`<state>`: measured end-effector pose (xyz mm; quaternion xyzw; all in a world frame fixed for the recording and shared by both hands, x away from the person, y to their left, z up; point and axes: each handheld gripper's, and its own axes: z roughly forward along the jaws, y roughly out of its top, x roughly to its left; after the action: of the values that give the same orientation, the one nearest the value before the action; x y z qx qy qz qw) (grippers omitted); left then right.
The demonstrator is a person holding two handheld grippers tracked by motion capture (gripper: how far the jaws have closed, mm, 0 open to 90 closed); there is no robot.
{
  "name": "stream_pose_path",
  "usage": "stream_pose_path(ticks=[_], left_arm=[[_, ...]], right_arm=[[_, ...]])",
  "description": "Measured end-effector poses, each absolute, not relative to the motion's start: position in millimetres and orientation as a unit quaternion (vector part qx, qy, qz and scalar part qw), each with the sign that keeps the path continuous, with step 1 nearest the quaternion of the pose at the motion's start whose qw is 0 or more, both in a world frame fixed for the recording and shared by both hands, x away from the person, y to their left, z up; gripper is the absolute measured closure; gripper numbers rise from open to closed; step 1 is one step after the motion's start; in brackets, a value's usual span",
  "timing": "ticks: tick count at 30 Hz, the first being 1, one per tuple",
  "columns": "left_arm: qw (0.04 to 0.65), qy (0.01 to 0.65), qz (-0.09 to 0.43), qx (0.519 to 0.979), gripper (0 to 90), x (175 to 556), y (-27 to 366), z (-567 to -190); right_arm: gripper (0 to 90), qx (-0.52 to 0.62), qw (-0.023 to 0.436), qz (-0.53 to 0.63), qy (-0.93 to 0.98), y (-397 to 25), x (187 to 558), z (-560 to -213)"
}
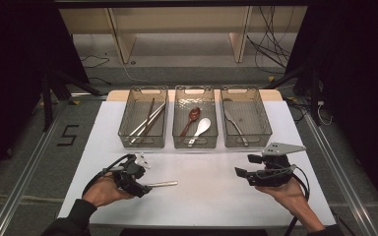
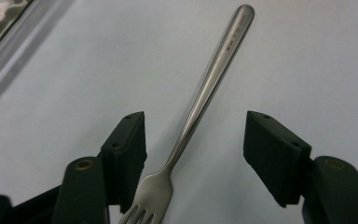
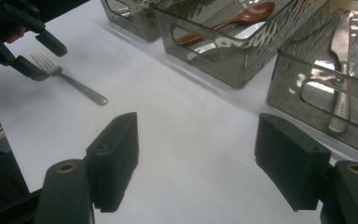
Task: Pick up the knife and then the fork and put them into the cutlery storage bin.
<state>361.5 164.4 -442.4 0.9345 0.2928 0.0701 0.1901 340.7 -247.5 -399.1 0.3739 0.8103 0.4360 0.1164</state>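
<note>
On the white surface (image 1: pixel 211 191), the left tool (image 2: pixel 193 140) straddles the fork (image 2: pixel 205 93), jaws apart; closing comes next. The right tool (image 3: pixel 196 158) idles, likewise apart.

Dark sleeves are worn on both forearms. Each black gripper is trailed by a black cable looping toward 6 o'clock. A grey three-cornered plate (image 1: pixel 284 148) is carried on the right gripper (image 1: pixel 248 168). Brass-ringed screw holes are seen behind the left gripper's (image 2: pixel 193 154) blocky black pads (image 2: pixel 272 151).
</note>
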Motion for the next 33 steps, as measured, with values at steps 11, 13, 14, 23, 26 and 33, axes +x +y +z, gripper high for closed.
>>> stream_pose_path(ticks=[11,13,14,23,26,33], left_arm=[[0.158,0.288,0.053,0.943,58.0,371,163,-452],[0.156,0.287,0.049,0.944,59.7,371,163,-453],[0.156,0.286,0.049,0.944,60.8,372,163,-453],[0.14,0.274,0.042,0.951,70.2,374,159,-458],[0.137,0.276,0.042,0.95,71.8,375,158,-459],[0.127,0.265,0.04,0.955,71.9,378,155,-462]], right_arm=[[31.3,0.373,0.116,0.438,0.809,-250,333,-399],[31.3,0.373,0.115,0.438,0.81,-250,332,-398],[31.2,0.372,0.116,0.439,0.81,-250,332,-398],[30.5,0.368,0.116,0.446,0.808,-249,326,-397],[30.4,0.368,0.114,0.447,0.807,-249,326,-397],[30.5,0.367,0.111,0.447,0.808,-249,327,-397]])
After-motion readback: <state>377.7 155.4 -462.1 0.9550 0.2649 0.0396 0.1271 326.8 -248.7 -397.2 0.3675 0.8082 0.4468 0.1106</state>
